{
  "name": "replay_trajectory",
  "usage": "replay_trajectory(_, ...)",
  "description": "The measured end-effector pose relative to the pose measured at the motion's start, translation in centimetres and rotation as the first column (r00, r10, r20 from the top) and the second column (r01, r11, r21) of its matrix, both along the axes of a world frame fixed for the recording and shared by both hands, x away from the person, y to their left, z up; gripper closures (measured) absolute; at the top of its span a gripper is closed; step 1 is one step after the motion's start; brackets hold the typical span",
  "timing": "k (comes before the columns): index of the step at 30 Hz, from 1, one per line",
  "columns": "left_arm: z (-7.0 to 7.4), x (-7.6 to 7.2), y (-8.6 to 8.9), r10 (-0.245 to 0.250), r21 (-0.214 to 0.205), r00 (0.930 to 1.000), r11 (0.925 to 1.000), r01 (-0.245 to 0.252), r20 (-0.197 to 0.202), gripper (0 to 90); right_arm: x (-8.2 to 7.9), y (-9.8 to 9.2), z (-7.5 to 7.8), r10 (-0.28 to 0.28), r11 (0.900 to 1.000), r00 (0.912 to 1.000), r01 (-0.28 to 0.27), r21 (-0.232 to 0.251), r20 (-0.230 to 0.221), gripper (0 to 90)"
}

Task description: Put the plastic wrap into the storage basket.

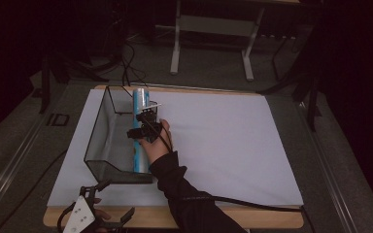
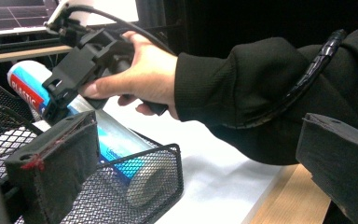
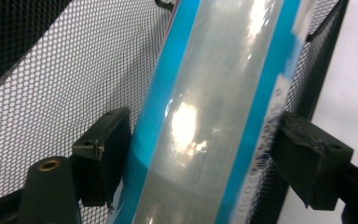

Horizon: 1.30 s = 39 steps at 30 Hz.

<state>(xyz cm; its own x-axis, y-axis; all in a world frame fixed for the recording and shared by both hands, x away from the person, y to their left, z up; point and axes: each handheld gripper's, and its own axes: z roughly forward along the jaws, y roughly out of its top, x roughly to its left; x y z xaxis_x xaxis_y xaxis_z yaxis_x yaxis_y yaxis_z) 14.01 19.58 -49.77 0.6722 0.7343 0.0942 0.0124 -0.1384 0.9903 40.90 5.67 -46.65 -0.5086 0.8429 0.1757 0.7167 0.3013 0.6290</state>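
Plastic-wrap roll (image 1: 139, 102): lying lengthwise along the right wall of the mesh basket (image 1: 97, 131), toward the left edge of the surface (image 1: 233, 145), near end low behind the basket's near mesh wall, far end apparently raised. Pinched across its middle by the right gripper (image 1: 145, 125), one pad on each blue-striped side, jaws pressed against the glossy film. Left gripper (image 1: 115, 199) parked at the near left corner of the surface, jaws spread, holding nothing.

Cannot tell whether going into the basket or coming out; same care probably needed either way. Keep the squeeze firm but not crushing, since slick film over a round tube will likely slip or roll between flat pads. Hold close to the middle of the length so neither end droops. Keep the roll parallel to the right wall, and mind the near end against the mesh to avoid snagging the film. Level out before letting go or lifting clear. Bring the idle gripper to the basket rim if the light wire frame starts to shift.
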Motion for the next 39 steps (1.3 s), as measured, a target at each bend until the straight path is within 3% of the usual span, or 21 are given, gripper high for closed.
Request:
replay_trajectory(7,0.0,0.0,0.0,0.002,0.005,1.0000,1.0000,-0.002,0.000,0.1,0.1,-0.7,1.1,0.016,0.9999,0.9992,-0.016,-0.006,0.037,21.3)
replay_trajectory(9,-0.1,0.1,-0.1,0.002,0.004,1.0000,1.0000,-0.002,-0.004,0.1,0.0,-1.6,2.6,0.071,0.9969,0.9963,-0.072,0.030,0.050,16.1)
replay_trajectory(14,-0.1,0.2,-0.2,0.001,0.006,1.0000,1.0000,-0.001,-0.009,0.1,0.2,-2.8,3.7,0.113,0.9936,0.9910,-0.113,-0.004,0.071,15.0)
replay_trajectory(15,-0.1,0.2,-0.2,0.002,0.008,1.0000,1.0000,-0.002,-0.008,0.1,0.2,-3.5,4.1,0.118,0.9930,0.9882,-0.118,-0.009,0.098,15.2)
replay_trajectory(18,-0.1,0.2,-0.2,0.002,0.010,0.9999,1.0000,-0.002,-0.010,0.1,0.4,-4.4,4.5,0.116,0.9932,0.9860,-0.114,-0.024,0.120,15.5)
replay_trajectory(19,-0.1,0.2,-0.2,0.004,0.008,0.9999,1.0000,-0.004,-0.013,0.1,0.4,-5.5,4.8,0.119,0.9929,0.9799,-0.115,-0.033,0.160,15.1)
replay_trajectory(22,-0.1,0.3,-0.2,0.003,0.007,0.9999,1.0000,-0.003,-0.013,0.1,0.5,-6.3,5.1,0.120,0.9923,0.9785,-0.114,-0.049,0.168,15.0)
replay_trajectory(25,-0.2,0.2,-0.2,0.002,0.008,0.9999,1.0000,-0.002,-0.014,0.1,0.4,-8.5,5.7,0.118,0.9907,0.9712,-0.101,-0.091,0.207,15.1)
replay_trajectory(39,-0.2,0.4,-0.4,0.004,0.014,0.9998,0.9999,-0.004,-0.017,0.1,-0.7,-15.7,5.7,0.079,0.9940,0.9689,-0.059,-0.092,0.234,15.1)
